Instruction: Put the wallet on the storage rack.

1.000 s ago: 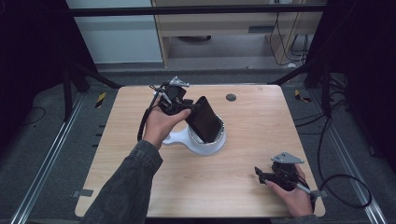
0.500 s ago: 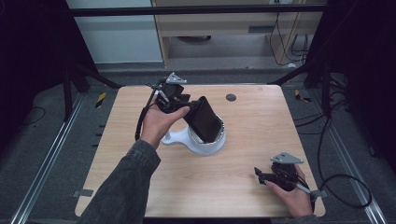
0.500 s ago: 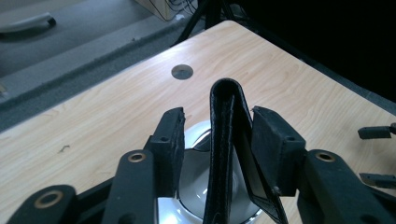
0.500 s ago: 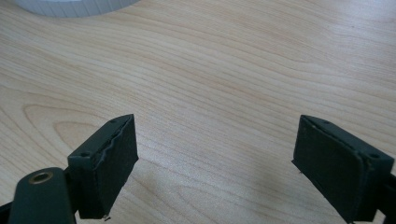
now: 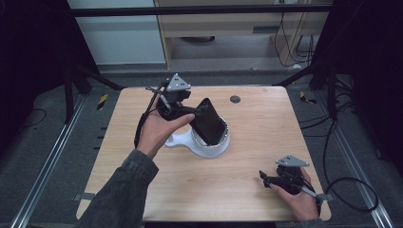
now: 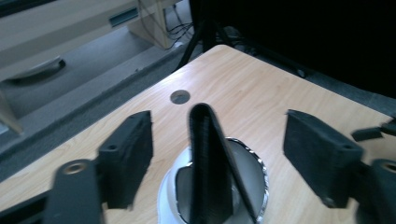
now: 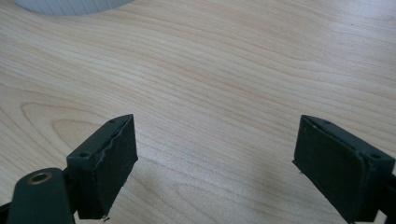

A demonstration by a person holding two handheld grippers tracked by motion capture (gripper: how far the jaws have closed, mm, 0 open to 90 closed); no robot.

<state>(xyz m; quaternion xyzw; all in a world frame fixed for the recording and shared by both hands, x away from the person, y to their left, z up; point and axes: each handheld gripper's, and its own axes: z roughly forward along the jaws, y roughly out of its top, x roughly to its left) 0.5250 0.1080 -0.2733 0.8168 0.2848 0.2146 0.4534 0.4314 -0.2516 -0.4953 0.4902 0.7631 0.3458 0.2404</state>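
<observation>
Currently, the left gripper [image 5: 197,110] sits left of table centre in the high view, at about 10 o'clock from the white holder [image 5: 202,145], with its 2 jaws pointing toward 3 o'clock. Its jaws have just been opening and now stand wide apart; in the left gripper view the black wallet [image 6: 210,163] stands edge-on between the 2 pads with clear gaps on both sides, so neither pad [image 6: 128,158] presses on it. The black wallet [image 5: 209,121] stands in the white holder, its lower end inside the round cup and its upper end leaning toward 10 o'clock, close to the left gripper's tips. The white holder [image 6: 168,196] rests on the wooden table [image 5: 266,123] near its centre, with a flat white tab running out toward 9 o'clock. A small round hole [image 5: 235,99] lies in the table at about 1 o'clock from the holder, well apart from it. The right gripper [image 5: 266,178] rests low at the table's 5 o'clock corner, held in the person's right hand [image 5: 297,197], jaws pointing toward 9 o'clock. In the right gripper view its 2 jaws are spread wide over bare wood [image 7: 210,93], with nothing between them.
</observation>
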